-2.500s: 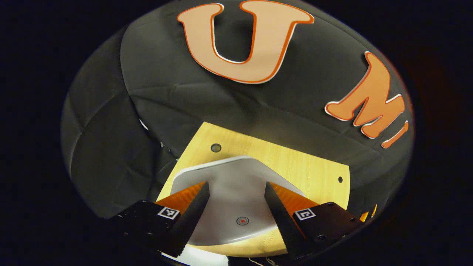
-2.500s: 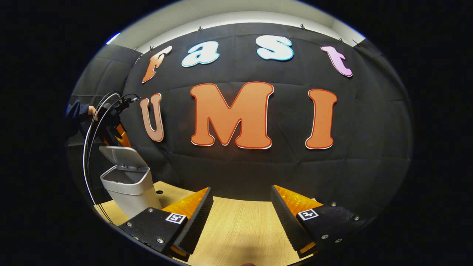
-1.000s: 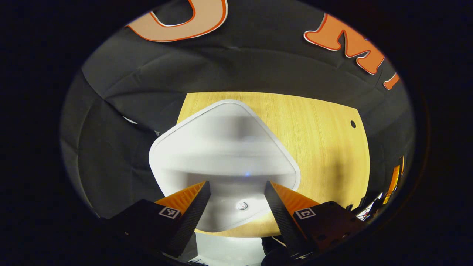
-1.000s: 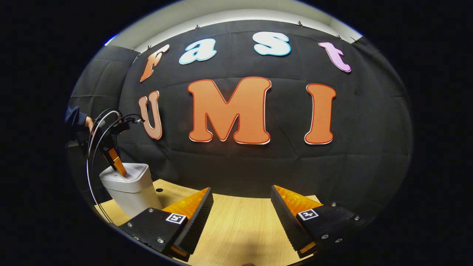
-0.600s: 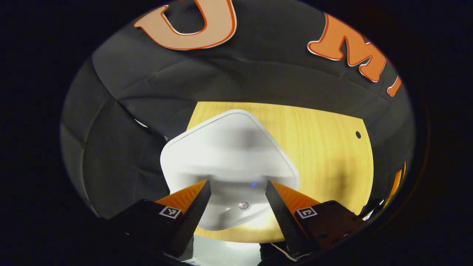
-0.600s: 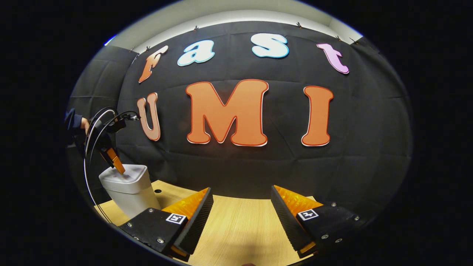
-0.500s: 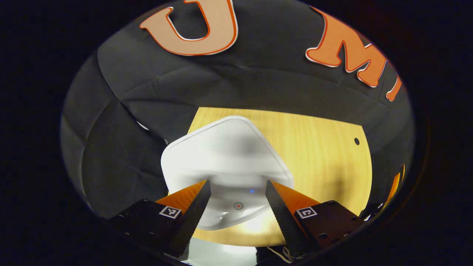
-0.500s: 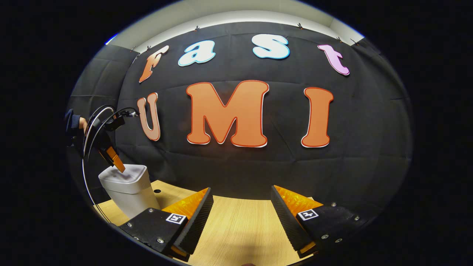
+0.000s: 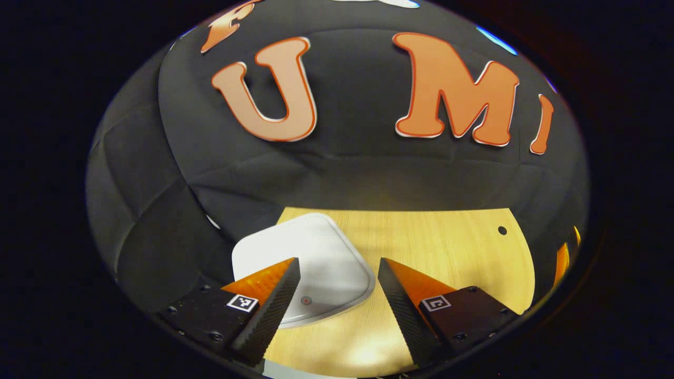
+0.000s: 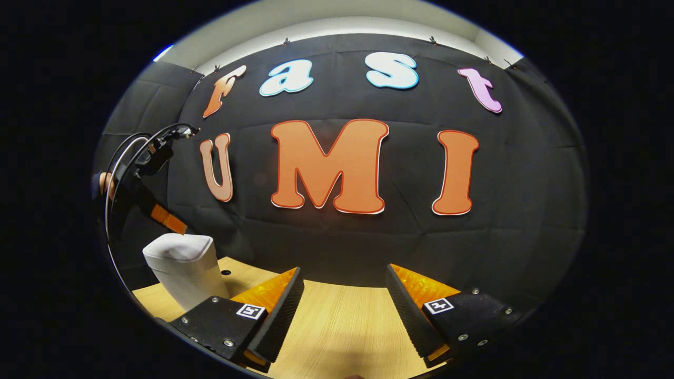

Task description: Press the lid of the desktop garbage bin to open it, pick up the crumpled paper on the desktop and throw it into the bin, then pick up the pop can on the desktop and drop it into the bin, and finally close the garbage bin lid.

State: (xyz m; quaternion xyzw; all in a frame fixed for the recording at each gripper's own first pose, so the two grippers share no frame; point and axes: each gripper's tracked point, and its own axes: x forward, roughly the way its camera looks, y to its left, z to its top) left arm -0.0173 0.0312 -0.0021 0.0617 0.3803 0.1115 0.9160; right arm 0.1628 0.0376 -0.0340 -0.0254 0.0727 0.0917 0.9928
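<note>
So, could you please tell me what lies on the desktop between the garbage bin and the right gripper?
Just bare wood: in the right gripper view, the desktop between the garbage bin and the right gripper holds nothing.

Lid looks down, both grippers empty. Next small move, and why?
Probably draw the left gripper back clear of the bin. The lid lies flat and shut, both grippers are open and empty, and the right gripper hangs over bare table.
</note>
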